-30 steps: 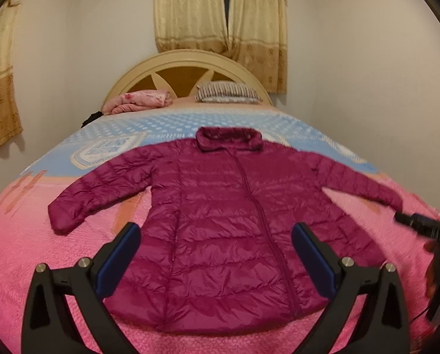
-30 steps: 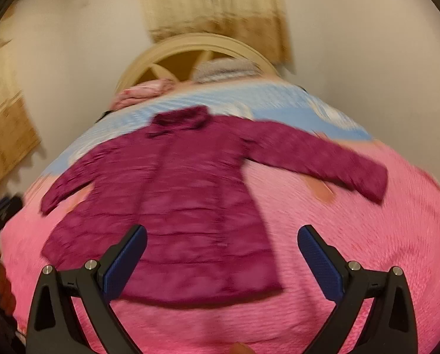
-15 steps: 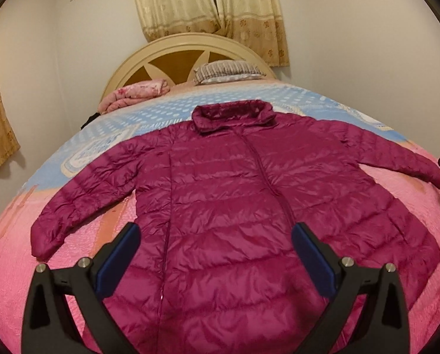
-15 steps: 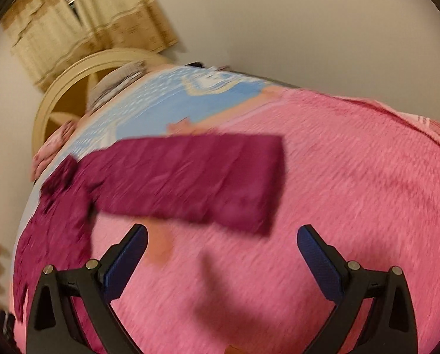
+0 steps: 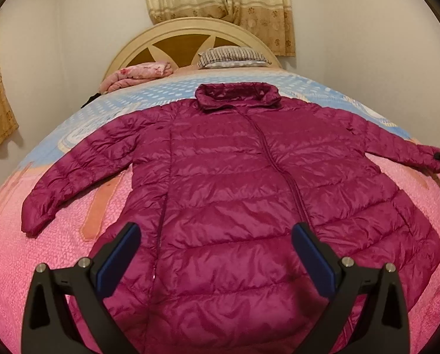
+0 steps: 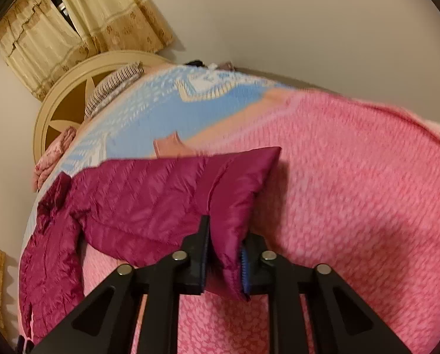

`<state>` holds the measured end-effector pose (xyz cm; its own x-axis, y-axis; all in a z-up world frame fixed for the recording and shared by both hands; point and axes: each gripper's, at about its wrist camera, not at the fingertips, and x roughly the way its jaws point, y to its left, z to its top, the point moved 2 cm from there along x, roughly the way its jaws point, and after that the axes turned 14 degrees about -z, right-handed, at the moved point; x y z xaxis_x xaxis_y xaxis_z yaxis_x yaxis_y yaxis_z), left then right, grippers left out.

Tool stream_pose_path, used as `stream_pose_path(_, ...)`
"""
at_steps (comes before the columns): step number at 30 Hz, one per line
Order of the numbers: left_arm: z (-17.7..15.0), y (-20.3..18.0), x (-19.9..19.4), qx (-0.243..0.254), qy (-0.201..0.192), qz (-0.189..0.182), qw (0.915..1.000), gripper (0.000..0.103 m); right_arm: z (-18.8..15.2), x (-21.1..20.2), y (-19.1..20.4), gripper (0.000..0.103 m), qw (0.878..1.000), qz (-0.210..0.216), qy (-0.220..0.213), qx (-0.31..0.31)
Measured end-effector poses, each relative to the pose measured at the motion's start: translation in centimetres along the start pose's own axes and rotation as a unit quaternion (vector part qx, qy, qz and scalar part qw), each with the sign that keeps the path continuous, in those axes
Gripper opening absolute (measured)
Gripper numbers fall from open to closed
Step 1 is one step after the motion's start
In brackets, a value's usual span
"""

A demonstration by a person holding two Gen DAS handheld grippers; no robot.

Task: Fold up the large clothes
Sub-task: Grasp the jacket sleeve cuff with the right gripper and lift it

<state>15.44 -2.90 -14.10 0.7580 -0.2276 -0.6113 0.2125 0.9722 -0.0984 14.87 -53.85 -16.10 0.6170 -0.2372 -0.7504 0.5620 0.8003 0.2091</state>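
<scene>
While jaws close on jacket [image 6: 149, 206] cuff [image 6: 240, 194] | right gripper [image 6: 224, 258] pinching | left gripper [image 5: 215, 253] jaws spread

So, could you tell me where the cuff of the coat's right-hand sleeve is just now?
In the right wrist view the sleeve cuff sits low at centre, pinched between the closing right gripper, above the pink bedspread.

My bed [image 5: 19, 253] has a pink & blue quilted cover. Magenta puffer coat [image 5: 234, 194] lies flat on it, front up, sleeves spread, collar twd the headboard [image 5: 190, 31]. Striped pillow [image 5: 231, 57] & folded pink blanket [image 5: 137, 75] sit at the head end.
</scene>
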Motion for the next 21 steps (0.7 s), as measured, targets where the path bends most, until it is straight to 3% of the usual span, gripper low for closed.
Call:
stream_pose_path(4,0.4,0.2,-1.2,0.0,-0.017,0.004,0.9998,0.103,2.5,-2.2,2.1,0.012,0.999,0.0,-0.031,-0.023)
stream_pose_path(10,0.4,0.7,-2.4,-0.004,-0.028,0.003,0.9996,0.103,5.5,-8.2,8.4,0.011,0.989,0.011,-0.11,-0.102)
stream_pose_path(17,-0.2,2.0,-2.9,-0.026,-0.031,0.0,0.9992,0.103,5.1,-15.4,18.6,0.01,0.955,0.03,-0.202,-0.214)
stream_pose_path(21,-0.5,2.9,-3.2,-0.034,-0.039,0.013,0.9986,0.103,3.8,-18.1,23.7,0.009,0.936,0.047,-0.229,-0.263)
